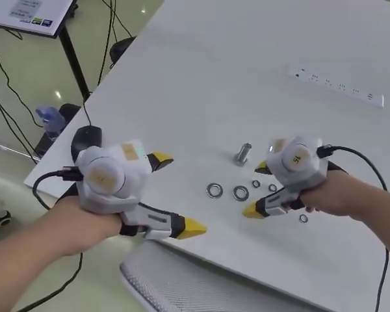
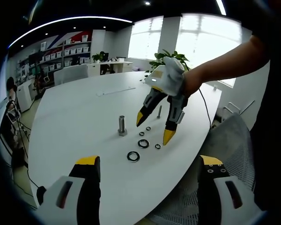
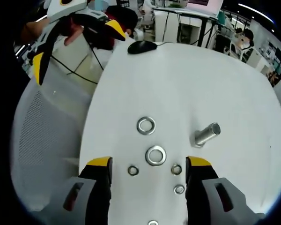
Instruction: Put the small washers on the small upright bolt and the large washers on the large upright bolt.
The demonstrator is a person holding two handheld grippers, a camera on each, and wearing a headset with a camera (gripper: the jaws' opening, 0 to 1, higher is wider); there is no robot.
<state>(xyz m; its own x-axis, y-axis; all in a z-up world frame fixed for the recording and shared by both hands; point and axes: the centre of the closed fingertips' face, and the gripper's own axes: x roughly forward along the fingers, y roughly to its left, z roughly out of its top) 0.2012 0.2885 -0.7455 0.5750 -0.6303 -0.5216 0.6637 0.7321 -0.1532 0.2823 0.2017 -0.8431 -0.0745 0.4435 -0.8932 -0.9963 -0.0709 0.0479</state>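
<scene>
Head view: you are holding the left gripper (image 1: 179, 193) and right gripper (image 1: 255, 190) wide open and empty, flanking two large washers (image 1: 214, 190) lying near the upright large bolt (image 1: 243, 154).

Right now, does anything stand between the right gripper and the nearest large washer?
Nothing visible does. The right gripper is open, and the nearest large washer lies on the bare table straight ahead of its jaws. Two small washers flank that path without blocking it.
</scene>
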